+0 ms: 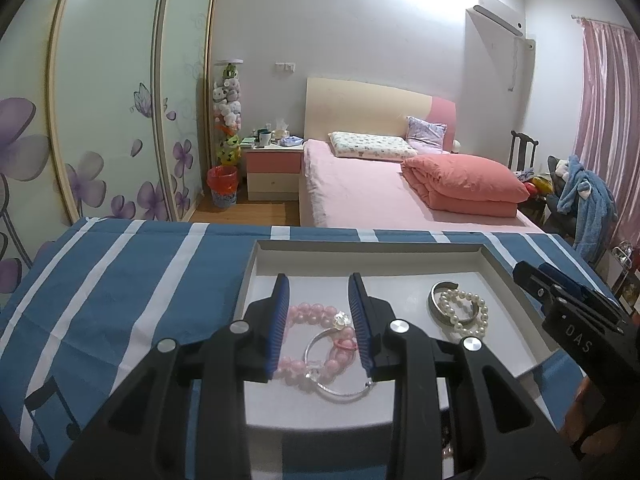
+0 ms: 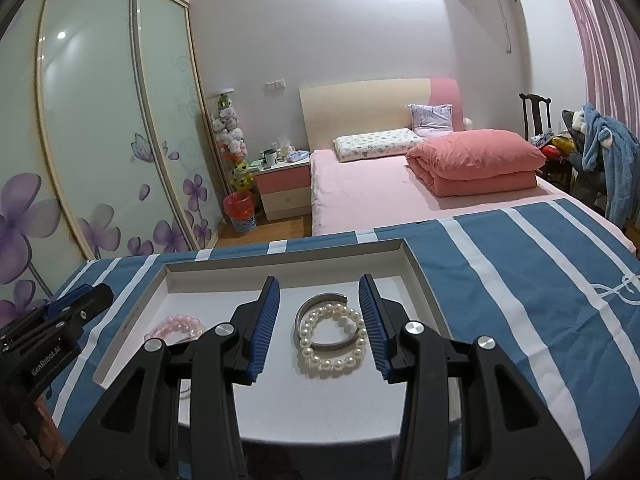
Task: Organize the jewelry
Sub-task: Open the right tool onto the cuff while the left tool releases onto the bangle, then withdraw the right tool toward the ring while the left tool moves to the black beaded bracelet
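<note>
Lying flat in the tray (image 2: 416, 264), the cuff bangle (image 2: 320, 322) gapes toward its far wall, both tongs open.

right gripper (image 2: 319, 300) jaws apart, nothing gripped; pearl bracelet (image 2: 334, 340) overlapping silver bangle (image 2: 316, 312) in white tray (image 2: 280, 258), between fingers.

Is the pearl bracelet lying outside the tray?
No, the pearl bracelet lies inside the white tray, overlapping a silver bangle.

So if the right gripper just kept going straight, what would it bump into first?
Probably the pearl bracelet, lying over a silver bangle in the white tray, right between its open fingers.
</note>
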Demonstrator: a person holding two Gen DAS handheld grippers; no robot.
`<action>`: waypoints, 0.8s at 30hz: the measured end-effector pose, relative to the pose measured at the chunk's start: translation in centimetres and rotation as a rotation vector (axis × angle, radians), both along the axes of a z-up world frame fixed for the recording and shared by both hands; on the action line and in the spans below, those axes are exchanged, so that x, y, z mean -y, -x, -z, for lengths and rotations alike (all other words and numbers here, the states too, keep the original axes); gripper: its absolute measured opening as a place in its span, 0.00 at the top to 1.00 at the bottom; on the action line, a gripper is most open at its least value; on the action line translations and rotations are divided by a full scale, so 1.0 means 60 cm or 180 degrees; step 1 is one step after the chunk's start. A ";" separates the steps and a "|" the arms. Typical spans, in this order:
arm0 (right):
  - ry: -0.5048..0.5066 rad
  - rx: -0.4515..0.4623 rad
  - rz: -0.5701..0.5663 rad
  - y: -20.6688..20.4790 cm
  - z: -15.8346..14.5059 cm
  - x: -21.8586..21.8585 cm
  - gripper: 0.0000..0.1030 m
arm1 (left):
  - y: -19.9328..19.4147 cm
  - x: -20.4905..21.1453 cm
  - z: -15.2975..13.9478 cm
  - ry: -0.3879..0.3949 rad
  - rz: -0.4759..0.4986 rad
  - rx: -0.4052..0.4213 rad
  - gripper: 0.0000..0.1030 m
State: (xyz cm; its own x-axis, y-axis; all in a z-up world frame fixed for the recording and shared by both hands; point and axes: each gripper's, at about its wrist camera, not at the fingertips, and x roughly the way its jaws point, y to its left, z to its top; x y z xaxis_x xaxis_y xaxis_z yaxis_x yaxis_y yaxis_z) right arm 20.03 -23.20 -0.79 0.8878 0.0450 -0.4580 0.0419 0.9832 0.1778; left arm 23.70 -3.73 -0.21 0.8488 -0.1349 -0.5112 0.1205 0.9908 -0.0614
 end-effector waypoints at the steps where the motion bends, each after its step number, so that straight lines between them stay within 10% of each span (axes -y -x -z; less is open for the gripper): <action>1: 0.0007 -0.0001 -0.0005 0.006 0.000 0.001 0.58 | 0.006 -0.002 -0.002 -0.0004 0.0006 0.0005 0.69; 24: 0.0112 -0.0948 -0.0638 0.144 0.086 0.006 0.63 | 0.192 -0.082 0.061 -0.0211 0.0348 -0.0399 0.57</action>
